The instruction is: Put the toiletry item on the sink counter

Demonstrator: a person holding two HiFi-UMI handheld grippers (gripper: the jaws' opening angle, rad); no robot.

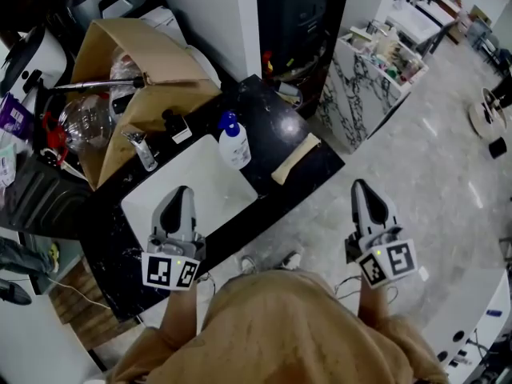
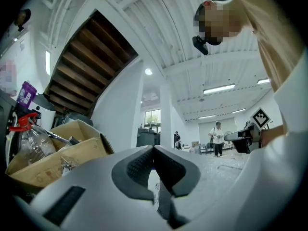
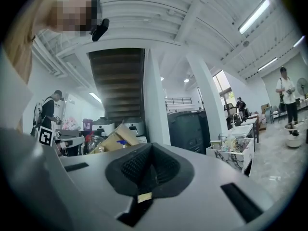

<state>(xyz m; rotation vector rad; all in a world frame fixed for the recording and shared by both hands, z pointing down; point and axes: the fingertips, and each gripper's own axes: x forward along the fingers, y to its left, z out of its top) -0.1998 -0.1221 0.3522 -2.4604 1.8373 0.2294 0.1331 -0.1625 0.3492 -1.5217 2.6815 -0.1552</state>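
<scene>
A white bottle with a blue cap (image 1: 234, 142) stands upright on the black sink counter (image 1: 280, 126), at the right rim of the white basin (image 1: 180, 178). My left gripper (image 1: 182, 190) hovers over the basin's near side, jaws shut and empty, its tip short of the bottle. In the left gripper view the shut gripper (image 2: 154, 149) has a strip of the white bottle (image 2: 153, 189) showing below its tips. My right gripper (image 1: 360, 186) is over the floor to the right of the counter, shut and holding nothing. The right gripper view shows its pads (image 3: 139, 165) meeting.
A long beige item (image 1: 295, 158) lies on the counter's right end. A chrome faucet (image 1: 141, 148) stands behind the basin. An open cardboard box (image 1: 144, 62) of clutter sits at the back left. A marble-fronted cabinet (image 1: 364, 82) stands across the floor.
</scene>
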